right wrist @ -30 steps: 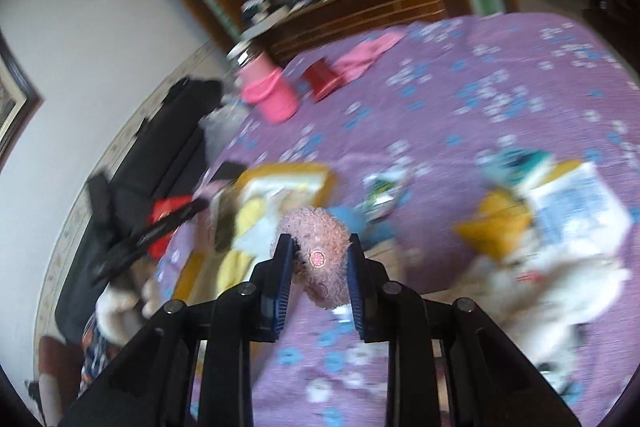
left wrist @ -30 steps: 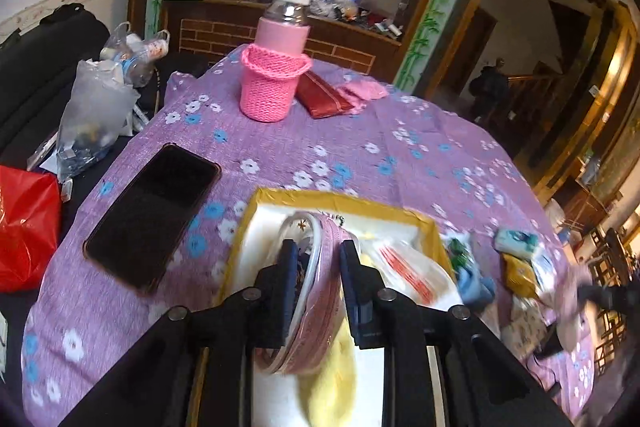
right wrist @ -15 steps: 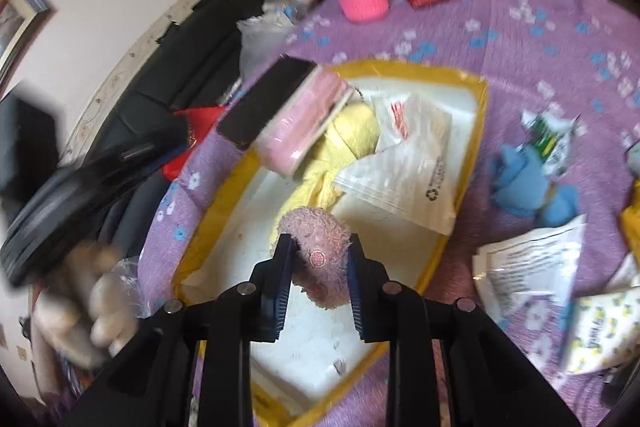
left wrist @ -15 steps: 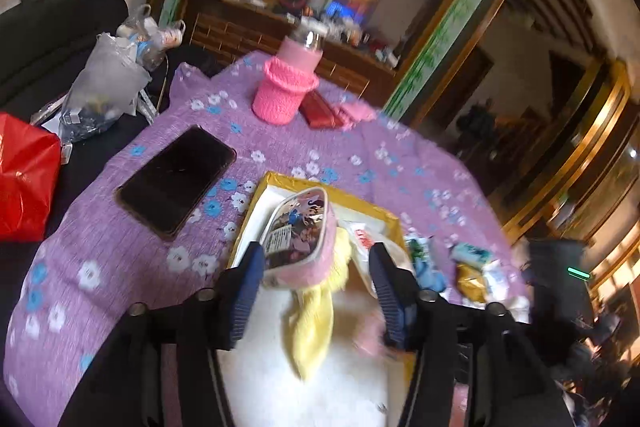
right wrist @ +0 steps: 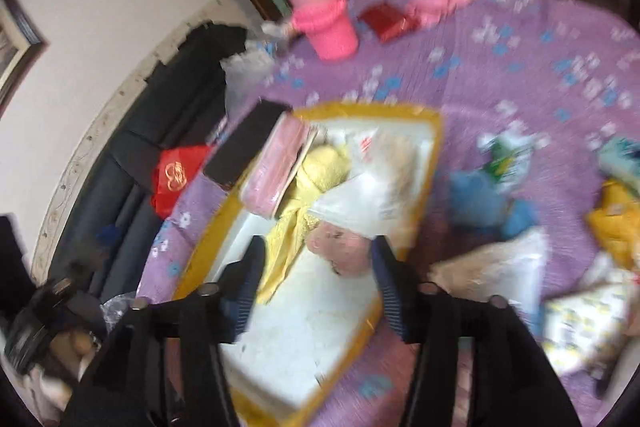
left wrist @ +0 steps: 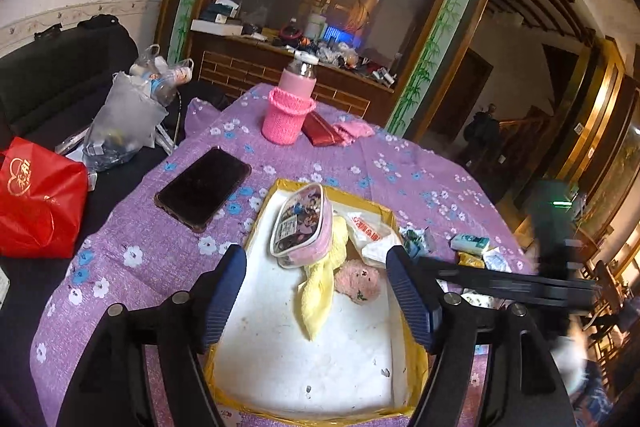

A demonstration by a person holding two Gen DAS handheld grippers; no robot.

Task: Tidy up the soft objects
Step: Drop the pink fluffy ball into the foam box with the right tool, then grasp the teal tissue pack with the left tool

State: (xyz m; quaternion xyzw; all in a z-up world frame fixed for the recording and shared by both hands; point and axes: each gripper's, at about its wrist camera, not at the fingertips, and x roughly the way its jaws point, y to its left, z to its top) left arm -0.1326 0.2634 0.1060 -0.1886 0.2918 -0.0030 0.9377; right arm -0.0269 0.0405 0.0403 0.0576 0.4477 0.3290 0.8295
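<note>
**Both tongs let go over the box**

Your left tongs (left wrist: 316, 291) and right tongs (right wrist: 318, 279) are spread wide, gripping nothing. A second ago they squeezed the pink pouch (left wrist: 302, 225) and fuzzy pink toy (left wrist: 357, 281). Both now lie in the yellow-rimmed box (left wrist: 256, 223), toy at 4 o'clock from the pouch. The pouch's writing is too small to read.

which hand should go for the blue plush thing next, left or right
Right, probably. The blue plush lies outside the box, just beyond the open right gripper. The left gripper, also open, hangs over the box's other side and would have to cross it.
</note>
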